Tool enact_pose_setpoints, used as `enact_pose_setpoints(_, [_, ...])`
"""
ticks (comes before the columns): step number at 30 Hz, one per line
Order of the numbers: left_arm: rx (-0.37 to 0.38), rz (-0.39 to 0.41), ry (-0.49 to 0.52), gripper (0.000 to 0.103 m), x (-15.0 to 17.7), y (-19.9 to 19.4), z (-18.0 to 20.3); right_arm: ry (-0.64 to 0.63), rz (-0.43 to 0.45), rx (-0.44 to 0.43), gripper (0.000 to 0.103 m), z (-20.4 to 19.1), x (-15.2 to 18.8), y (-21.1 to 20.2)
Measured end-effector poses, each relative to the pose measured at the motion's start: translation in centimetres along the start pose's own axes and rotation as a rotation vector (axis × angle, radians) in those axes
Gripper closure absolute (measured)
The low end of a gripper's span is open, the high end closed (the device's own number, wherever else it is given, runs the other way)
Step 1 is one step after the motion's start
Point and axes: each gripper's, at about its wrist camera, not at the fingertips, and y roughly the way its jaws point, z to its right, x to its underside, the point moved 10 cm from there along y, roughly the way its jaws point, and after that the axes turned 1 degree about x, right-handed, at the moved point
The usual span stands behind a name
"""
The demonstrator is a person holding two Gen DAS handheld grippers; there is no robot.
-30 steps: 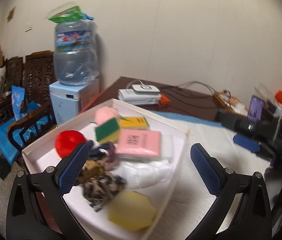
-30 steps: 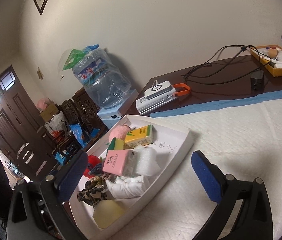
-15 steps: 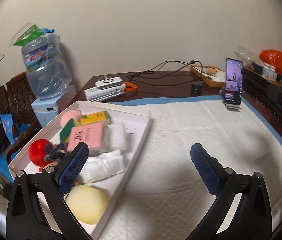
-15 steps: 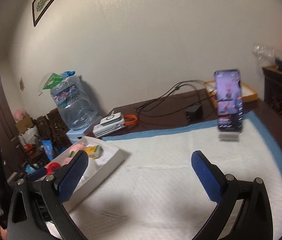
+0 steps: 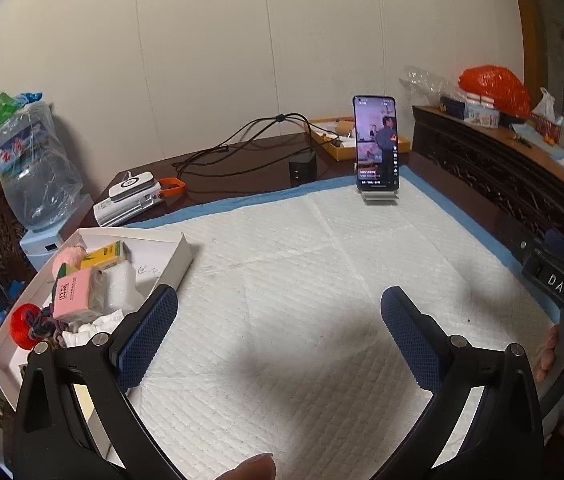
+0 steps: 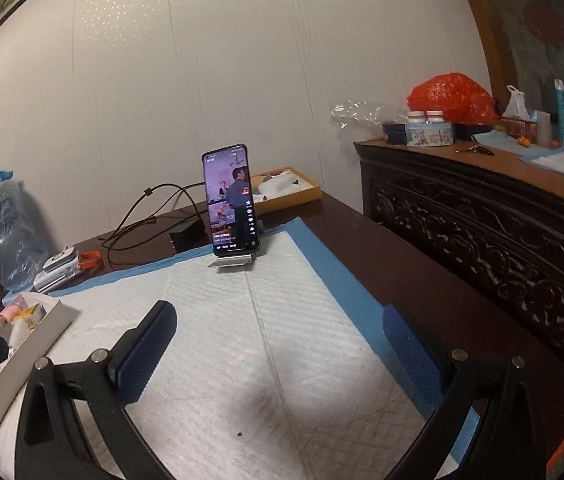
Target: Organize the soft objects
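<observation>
At the bottom of each view, the left gripper [image 5: 278,336] and the right gripper [image 6: 278,348] are spread wide and hold nothing. Both hang over the white pad [image 5: 301,280] on the counter [image 6: 381,248]. At the left of the left wrist view sits the white box [image 5: 184,252], full of soft things: a pink pack [image 5: 74,296], a yellow pack [image 5: 106,254], a red ball [image 5: 20,324] and a white cloth [image 5: 94,330]. Farther back, in the middle, a phone [image 5: 375,144] stands upright on its stand, with black cables [image 5: 250,136] behind. At the far left stands a water jug [image 5: 30,168].
</observation>
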Motion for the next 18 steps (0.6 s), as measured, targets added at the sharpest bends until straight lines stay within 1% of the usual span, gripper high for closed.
enact_pose_setpoints(1, [-0.008,0.001,0.015,0.0,0.0,0.1,0.6,0.016,0.011,-0.002,0.0,0.3,-0.2,-0.2])
enact_pose_setpoints(3, [0.007,0.008,0.03,0.0,0.1,0.1,1.7,0.035,0.03,-0.009,0.0,0.4,-0.4,-0.6])
enact_pose_setpoints(5, [0.032,-0.004,0.024,0.0,0.3,0.3,2.6,0.042,0.022,-0.009,0.0,0.4,-0.4,-0.4])
enact_pose_setpoints(8, [0.017,-0.015,0.005,0.0,0.8,0.6,2.5,0.046,0.011,-0.012,0.0,0.6,-0.2,-0.2])
enact_pose_setpoints(9, [-0.001,-0.012,-0.002,0.0,1.0,0.6,2.3,0.047,0.009,-0.014,0.0,0.6,-0.1,-0.2])
enact_pose_setpoints(10, [-0.035,-0.003,-0.01,0.0,1.1,0.5,1.7,0.05,0.011,-0.013,0.0,0.6,-0.1,-0.2])
enact_pose_setpoints(13, [-0.156,0.008,-0.06,0.0,1.5,0.1,-1.3,0.059,0.021,-0.016,0.0,0.8,-0.1,-0.5])
enact_pose_setpoints(16, [-0.224,-0.013,-0.152,0.0,1.9,0.1,-4.5,0.068,0.013,-0.016,0.0,0.9,0.0,-0.2])
enact_pose_setpoints(18, [-0.259,-0.026,-0.195,0.0,2.0,0.0,-6.3,0.072,-0.002,-0.015,0.0,1.0,0.1,0.0])
